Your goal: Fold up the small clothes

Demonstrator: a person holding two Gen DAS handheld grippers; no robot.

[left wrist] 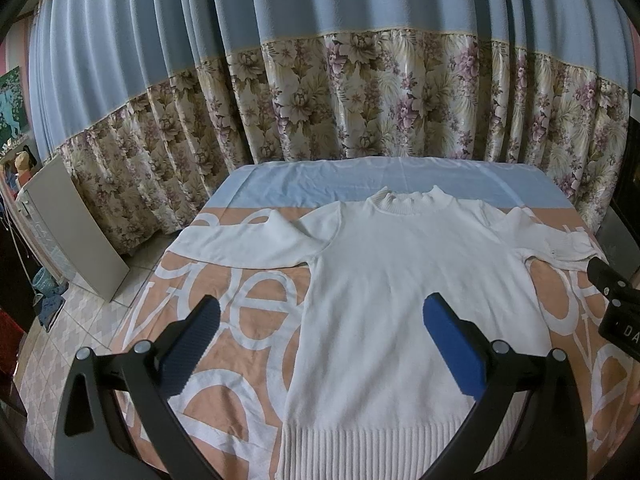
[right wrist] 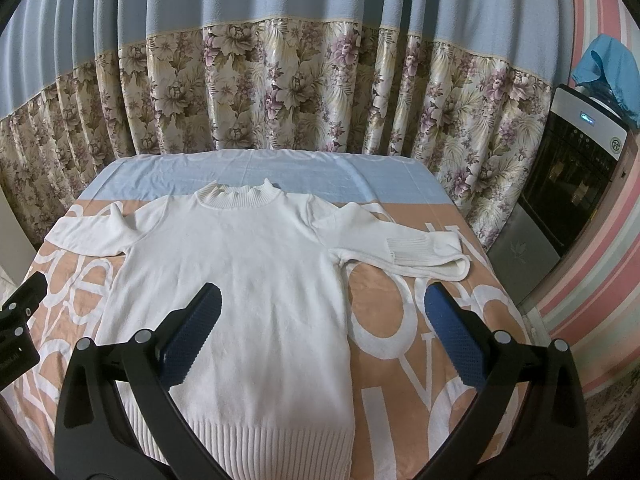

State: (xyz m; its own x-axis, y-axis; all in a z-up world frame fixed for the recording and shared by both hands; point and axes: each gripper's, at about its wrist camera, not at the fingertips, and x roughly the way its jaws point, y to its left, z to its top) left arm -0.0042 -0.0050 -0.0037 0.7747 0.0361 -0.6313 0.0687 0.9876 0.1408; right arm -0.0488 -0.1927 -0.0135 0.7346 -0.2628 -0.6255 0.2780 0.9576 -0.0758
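A white knit sweater (left wrist: 400,280) lies flat, front up, on the cloth-covered table, collar at the far side and ribbed hem near me. It also shows in the right wrist view (right wrist: 248,280). Its left sleeve (left wrist: 248,244) stretches out sideways. Its right sleeve (right wrist: 400,248) is bent back on itself, cuff doubled over. My left gripper (left wrist: 320,312) is open and empty above the sweater's lower left edge. My right gripper (right wrist: 324,304) is open and empty above the sweater's lower right edge. The right gripper's body shows at the left wrist view's right edge.
The table cloth (right wrist: 420,320) is orange with big white letters and a blue band at the far end. Floral and blue curtains (left wrist: 320,80) hang close behind the table. A white board (left wrist: 72,224) leans at the left on the tiled floor. A water dispenser (right wrist: 576,152) stands at the right.
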